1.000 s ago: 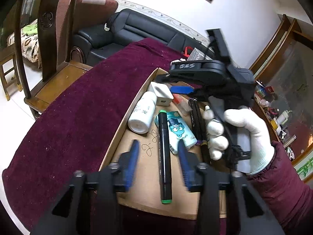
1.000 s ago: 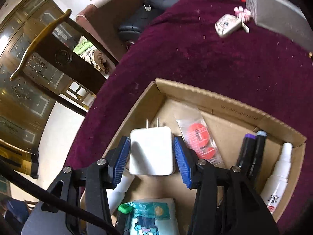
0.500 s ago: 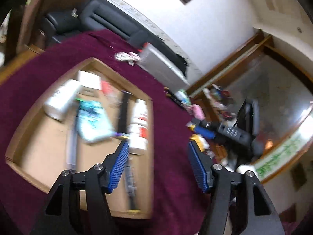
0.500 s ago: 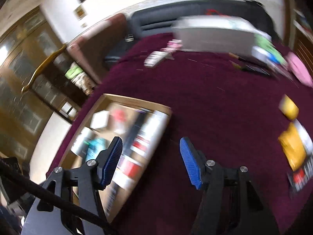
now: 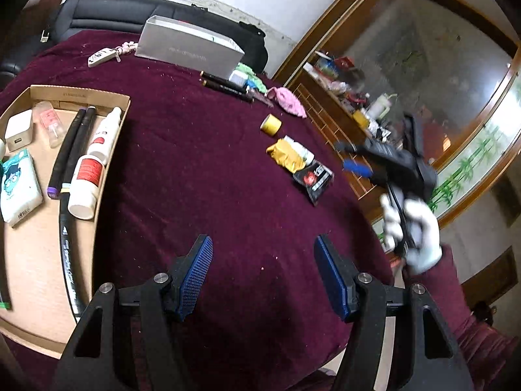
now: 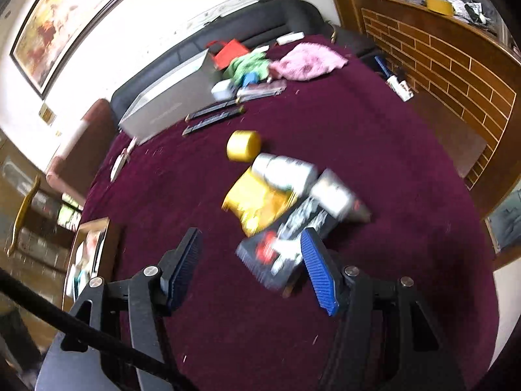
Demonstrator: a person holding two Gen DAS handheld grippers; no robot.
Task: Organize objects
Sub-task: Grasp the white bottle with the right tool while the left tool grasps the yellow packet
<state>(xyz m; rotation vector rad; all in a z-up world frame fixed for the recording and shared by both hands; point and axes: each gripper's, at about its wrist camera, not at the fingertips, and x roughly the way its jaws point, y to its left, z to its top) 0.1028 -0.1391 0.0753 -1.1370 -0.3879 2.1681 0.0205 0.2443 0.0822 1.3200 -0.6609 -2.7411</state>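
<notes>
A shallow cardboard tray (image 5: 78,93) lies at the left on the maroon cloth and holds a white charger (image 5: 19,129), markers (image 5: 70,150), white bottles (image 5: 86,187) and a tissue pack (image 5: 18,189). Loose on the cloth lie a yellow tape roll (image 5: 271,124), a yellow packet (image 5: 285,156) with a white bottle (image 6: 286,171) on it, and a black-red card (image 5: 314,177). My left gripper (image 5: 264,277) is open and empty over bare cloth. My right gripper (image 6: 252,268) is open and empty, just short of the black-red card (image 6: 276,251); it also shows at the right of the left wrist view (image 5: 355,159).
A grey box (image 5: 189,52), a key fob (image 5: 101,56), two black pens (image 5: 224,84), a pink cloth (image 5: 288,101) and a green cloth (image 6: 249,63) lie at the table's far side. A black sofa (image 5: 107,13) stands behind it, a wooden cabinet (image 6: 449,65) to the right.
Both grippers have swung right, away from the tray toward the loose objects. The right gripper has left the white charger in the tray. Both jaws stand wider apart.
</notes>
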